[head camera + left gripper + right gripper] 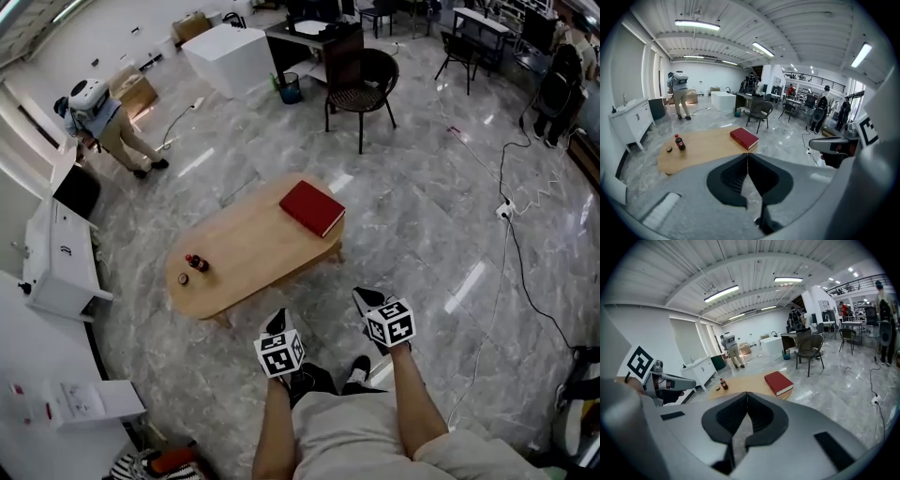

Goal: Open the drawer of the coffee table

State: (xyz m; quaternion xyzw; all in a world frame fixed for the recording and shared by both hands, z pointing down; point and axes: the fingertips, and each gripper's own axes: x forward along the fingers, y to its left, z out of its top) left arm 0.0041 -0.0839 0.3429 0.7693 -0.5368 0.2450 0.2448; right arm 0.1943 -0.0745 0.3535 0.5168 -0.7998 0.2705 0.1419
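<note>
1. Your left gripper (748, 157) is closed: its jaws meet along a thin seam with nothing between them.
2. Your right gripper (746, 394) is the same, with jaws pressed together and empty.
3. In the head view both grippers hang side by side in front of you, over the floor. They are near the table's long near edge but apart from it, and the left one is the closer of the two.
4. The coffee table (253, 248) stands just ahead of the grippers on the glossy grey floor (441, 216). It has an oval wooden top and runs diagonally across the view.
5. You cannot make out the drawer in any view (the top covers the table's side from above, and both gripper views show only the top surface).
6. On the top, a red book (312, 207) lies flat at the right end. A small dark bottle (196, 262) stands upright near the left end, with a small round cap (183, 278) just beside it.
7. Beyond the table stands a black chair (361, 80). Far to the left, a person (108, 122) bends over near a white cabinet (61, 253).
</note>
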